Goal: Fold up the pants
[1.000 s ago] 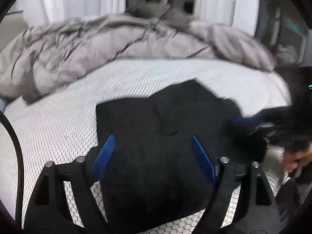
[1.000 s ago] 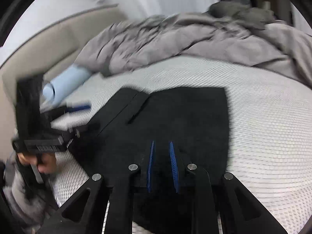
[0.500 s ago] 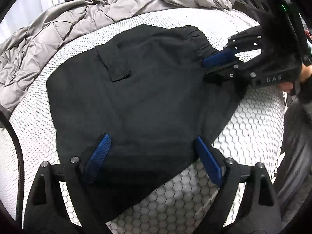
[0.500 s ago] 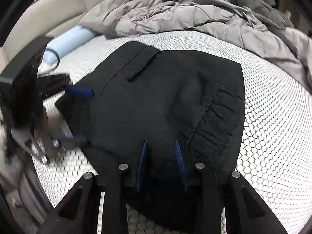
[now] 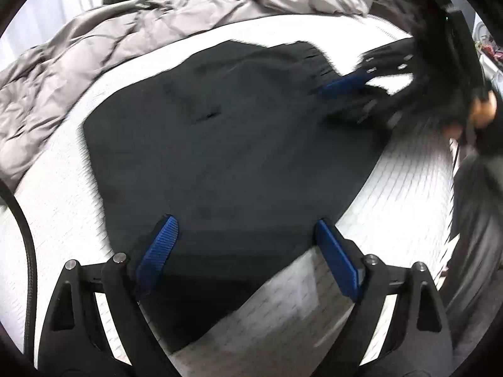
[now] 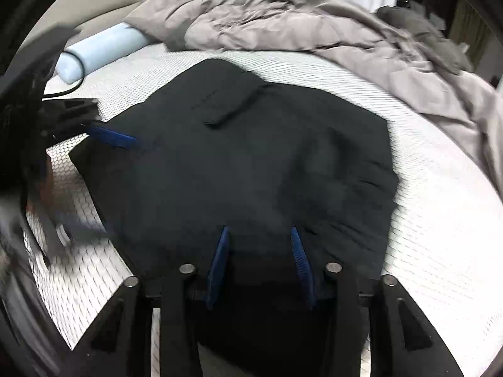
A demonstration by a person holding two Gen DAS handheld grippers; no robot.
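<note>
The left gripper (image 5: 245, 245) points steeply down at the bed with its jaws spread wide; the blue pads (image 5: 158, 251) stand far apart, one over the near edge of the black pants (image 5: 226, 144) and the other just past that edge over the white mattress (image 5: 393, 194). Nothing is clamped between them, and the jaws have just been opening slightly further. The right gripper (image 6: 261, 251) also points steeply down, over the opposite near edge of the pants (image 6: 251, 163). Its jaws stand at a narrow to moderate gap and have just been opening; dark cloth lies under and between the pads, but the pads do not press on it. In the left wrist view the right gripper (image 5: 349, 94) shows at the upper right, blurred, with one blue pad at the gathered waistband edge and a hand (image 5: 481, 113) behind it. In the right wrist view the left gripper (image 6: 94, 169) shows at the left, blurred, at the edge of the cloth. The pants lie folded into a flat, compact dark shape in the middle of the mattress (image 6: 440, 235), with a pocket flap (image 6: 232, 103) facing up. A crumpled grey duvet (image 6: 314, 25) is bunched along the far side of the bed, apart from the pants. A pale blue roll (image 6: 100, 50) lies at the far left corner near a beige headboard (image 6: 103, 3).
</note>
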